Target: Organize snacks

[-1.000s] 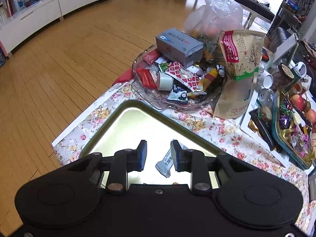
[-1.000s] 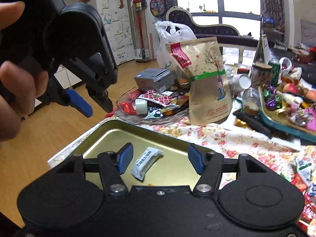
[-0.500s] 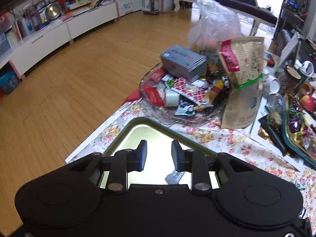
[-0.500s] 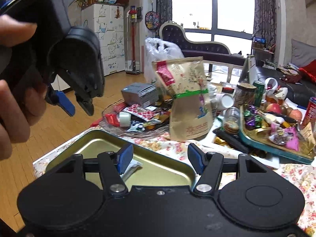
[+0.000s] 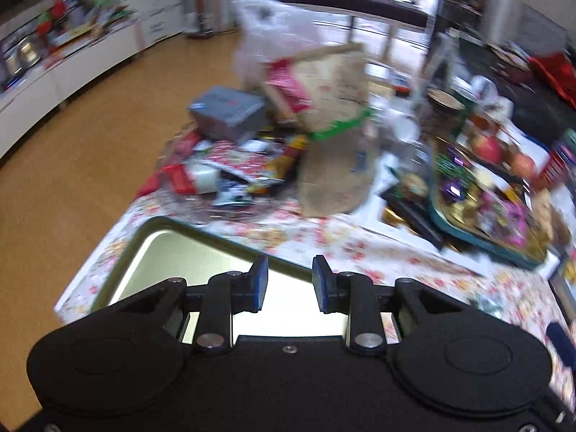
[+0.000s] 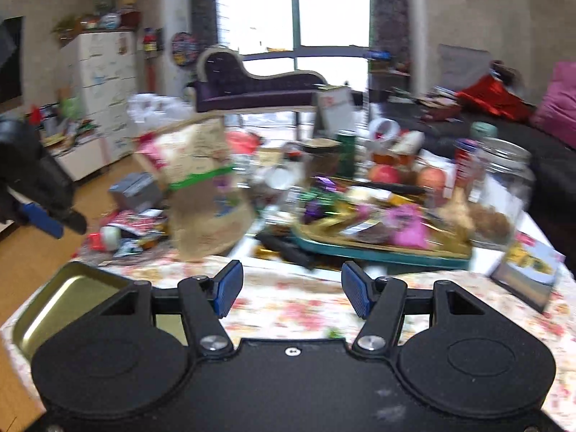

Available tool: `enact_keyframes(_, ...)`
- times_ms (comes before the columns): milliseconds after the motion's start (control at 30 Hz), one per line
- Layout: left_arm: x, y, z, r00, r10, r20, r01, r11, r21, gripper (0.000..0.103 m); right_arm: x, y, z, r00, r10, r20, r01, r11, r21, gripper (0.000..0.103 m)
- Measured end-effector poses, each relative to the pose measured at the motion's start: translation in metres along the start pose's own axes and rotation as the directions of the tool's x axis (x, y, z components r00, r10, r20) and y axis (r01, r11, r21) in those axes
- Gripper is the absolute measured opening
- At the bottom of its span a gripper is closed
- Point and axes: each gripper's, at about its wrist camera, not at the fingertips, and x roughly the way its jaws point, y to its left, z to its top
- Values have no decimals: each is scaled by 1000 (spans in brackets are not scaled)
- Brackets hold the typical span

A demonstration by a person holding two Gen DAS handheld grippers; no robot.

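Note:
Both views are motion-blurred. My left gripper (image 5: 289, 280) hangs over the near right rim of the gold metal tray (image 5: 169, 252), jaws a narrow gap apart with nothing between them. It also shows at the left edge of the right wrist view, left gripper (image 6: 59, 223). My right gripper (image 6: 291, 289) stands open and empty above the floral tablecloth (image 6: 288, 306), just right of the gold tray (image 6: 68, 298). Loose snack packets fill a glass dish (image 5: 216, 176) beyond the tray. Whatever lies inside the tray is hidden behind the gripper bodies.
A brown paper pouch (image 5: 334, 151) and a grey box (image 5: 230, 111) stand by the dish. A teal tray of sweets and apples (image 6: 378, 250), a glass jar (image 6: 504, 187) and a small card (image 6: 529, 273) crowd the right. The table's left edge drops to wooden floor (image 5: 72, 151).
Both grippers have swung to the right, off the tray's middle. The white sachet in the tray has slipped out of sight behind them. Neither jaw gap has changed.

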Motion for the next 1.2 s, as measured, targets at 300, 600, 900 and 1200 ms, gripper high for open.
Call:
enact_keyframes(300,7,-92,-55,992,-114,-54,124,966,228,37,-3,-87,-14,983,-169,-67,178,970,167,63)
enact_keyframes(600,26,-149,-135,968,-186,-168,241,878,415,37,-12,-149,-41,951,-275,-139,303,914,270,60)
enact_keyframes(900,34,-180,-151,960,-210,-186,275,835,476,37,-14,-197,-62,917,-299,-264,385,837,388,51)
enact_keyframes(1200,48,-193,-147,944,-242,-224,318,850,420,37,-14,-195,-63,921,-270,-283,368,843,393,44)
